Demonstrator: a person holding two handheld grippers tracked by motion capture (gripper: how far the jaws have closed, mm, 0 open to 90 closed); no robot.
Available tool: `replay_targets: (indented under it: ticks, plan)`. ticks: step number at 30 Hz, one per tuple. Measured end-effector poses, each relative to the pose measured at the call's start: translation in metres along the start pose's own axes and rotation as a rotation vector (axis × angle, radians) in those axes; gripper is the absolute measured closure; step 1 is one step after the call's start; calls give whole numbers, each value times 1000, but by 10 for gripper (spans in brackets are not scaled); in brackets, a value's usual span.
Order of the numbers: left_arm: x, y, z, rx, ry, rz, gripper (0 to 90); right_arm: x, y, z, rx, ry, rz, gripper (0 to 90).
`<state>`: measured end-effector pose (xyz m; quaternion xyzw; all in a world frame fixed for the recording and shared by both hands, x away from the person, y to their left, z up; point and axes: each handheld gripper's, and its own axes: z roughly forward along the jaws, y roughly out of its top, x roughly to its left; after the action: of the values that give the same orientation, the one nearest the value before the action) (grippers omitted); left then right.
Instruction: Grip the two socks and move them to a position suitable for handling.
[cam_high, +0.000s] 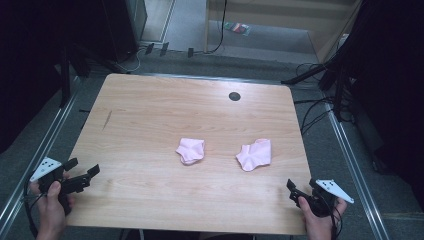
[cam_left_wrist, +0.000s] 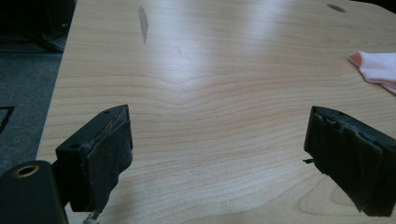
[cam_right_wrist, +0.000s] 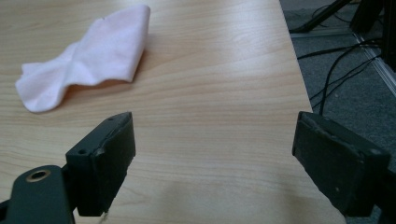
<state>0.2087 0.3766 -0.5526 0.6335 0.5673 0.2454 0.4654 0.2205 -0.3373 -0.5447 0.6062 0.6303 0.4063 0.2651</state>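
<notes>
We start with the desk (cam_high: 150, 110), bare wood apart from two small pink cloth pieces lying side by side near its middle, a little toward our edge. The right pink piece (cam_high: 255, 154) is the larger and lies spread out and rumpled; the left pink piece (cam_high: 190, 150) is bunched more tightly. They look like a pair of socks, though the high view is too soft for us to be sure. Neither is touched, so the work has not begun: both still have to be reached and grasped. Our left gripper (cam_high: 83, 172) hangs at the near left corner, jaws wide apart and empty. Our right gripper (cam_high: 293, 190) hangs at the near right edge, likewise spread with nothing between.
</notes>
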Motion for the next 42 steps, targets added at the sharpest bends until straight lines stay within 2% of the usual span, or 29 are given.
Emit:
replay_targets:
  ticks: [4, 5, 7, 8, 9, 12, 13, 14, 17, 19, 21, 22, 25, 28, 31, 32, 35, 36, 37, 39, 40, 42]
  plan:
    - [-1, -1, -1, -2, -4, -2, 82, 5, 5, -2, -15, 14, 5, 132]
    - [-1, -1, -1, 1, -5, -1, 82, 11, 8, -3, -18, 19, -2, 133]
    - [-1, -1, -1, 1, -5, 0, 82, 14, 10, -2, -20, 24, -13, 132]
    - [-1, -1, -1, -3, -1, 3, 82, 21, 14, -2, -21, 38, -24, 133]
    - [-1, -1, -1, -3, -1, 3, 83, 21, 14, -2, -21, 38, -24, 133]
    - [0, -2, -3, -10, -8, -12, 83, 35, 26, 0, -27, 57, -18, 146]
    - [0, -2, -3, -10, -8, -12, 82, 35, 26, 0, -27, 57, -18, 146]
    - [1, -2, -4, -14, -13, -22, 82, 43, 31, 4, -7, 48, -7, 164]
    - [1, -2, -4, -13, -15, -25, 82, 50, 35, 8, 2, 61, -4, 174]
    - [0, -2, -3, -3, -16, -19, 82, 61, 39, 13, 17, 86, -46, 188]
    - [0, -2, -3, 1, -15, -9, 83, 64, 40, 15, 20, 93, -51, 193]
    - [-1, -2, -3, 0, -15, -8, 83, 69, 43, 18, 28, 115, -57, 210]
    - [0, -2, -3, 1, -16, -9, 83, 74, 45, 23, 36, 120, -60, 228]
    - [0, -2, -3, 1, -17, -8, 83, 84, 51, 35, 51, 122, -93, 241]
    - [0, -2, -3, 3, -17, -9, 83, 88, 52, 43, 65, 121, -106, 248]
    - [0, -2, -2, 5, -16, -12, 83, 94, 54, 54, 89, 130, -133, 258]
    - [1, -1, -2, 11, -19, -17, 83, 97, 55, 63, 103, 140, -152, 310]
    - [1, -1, -2, 11, -18, -18, 83, 100, 56, 75, 129, 164, -165, 320]
    - [1, -1, -2, 9, -18, -20, 83, 102, 57, 81, 139, 151, -173, 321]
    - [1, -1, -2, 9, -18, -21, 83, 103, 57, 86, 145, 137, -178, 318]
    - [1, -1, -1, 10, -14, -25, 83, 104, 58, 95, 143, 106, -171, 318]
    - [1, -1, -1, 10, -10, -28, 83, 103, 59, 101, 113, 116, -152, 314]
